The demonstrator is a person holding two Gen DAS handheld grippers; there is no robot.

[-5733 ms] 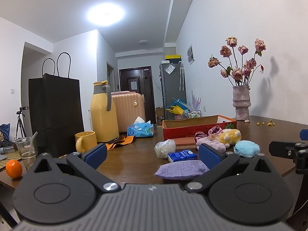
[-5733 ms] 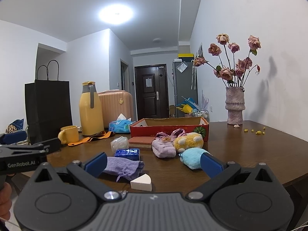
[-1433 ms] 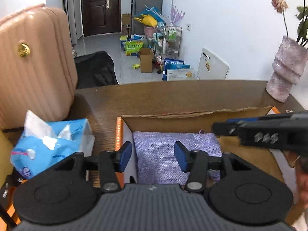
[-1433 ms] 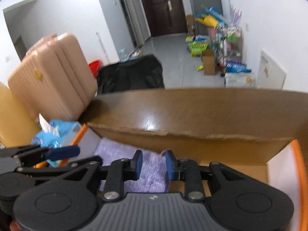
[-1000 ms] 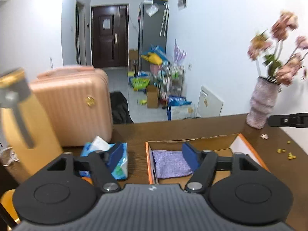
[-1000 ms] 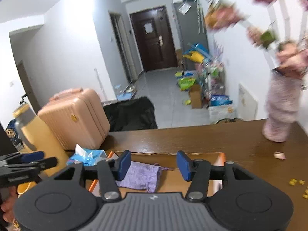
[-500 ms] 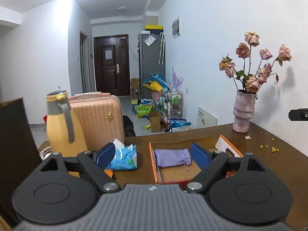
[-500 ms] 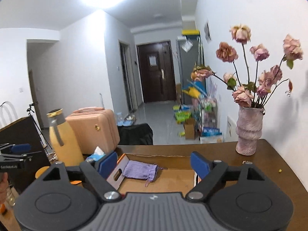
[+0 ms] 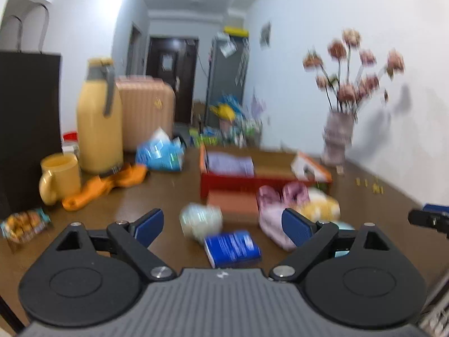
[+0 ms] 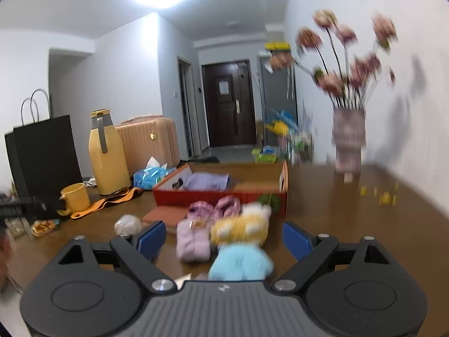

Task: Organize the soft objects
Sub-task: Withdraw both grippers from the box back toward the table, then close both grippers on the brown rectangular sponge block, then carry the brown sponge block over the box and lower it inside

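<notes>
Both grippers hang over the table (image 9: 157,193) with jaws spread wide, having just been opening, nothing between them. The left gripper (image 9: 223,224) faces a blue pack (image 9: 232,248); the right gripper (image 10: 224,237) faces the plush toys (image 10: 238,231). The purple pouch (image 10: 207,181) lies inside the red box (image 10: 219,196).
</notes>
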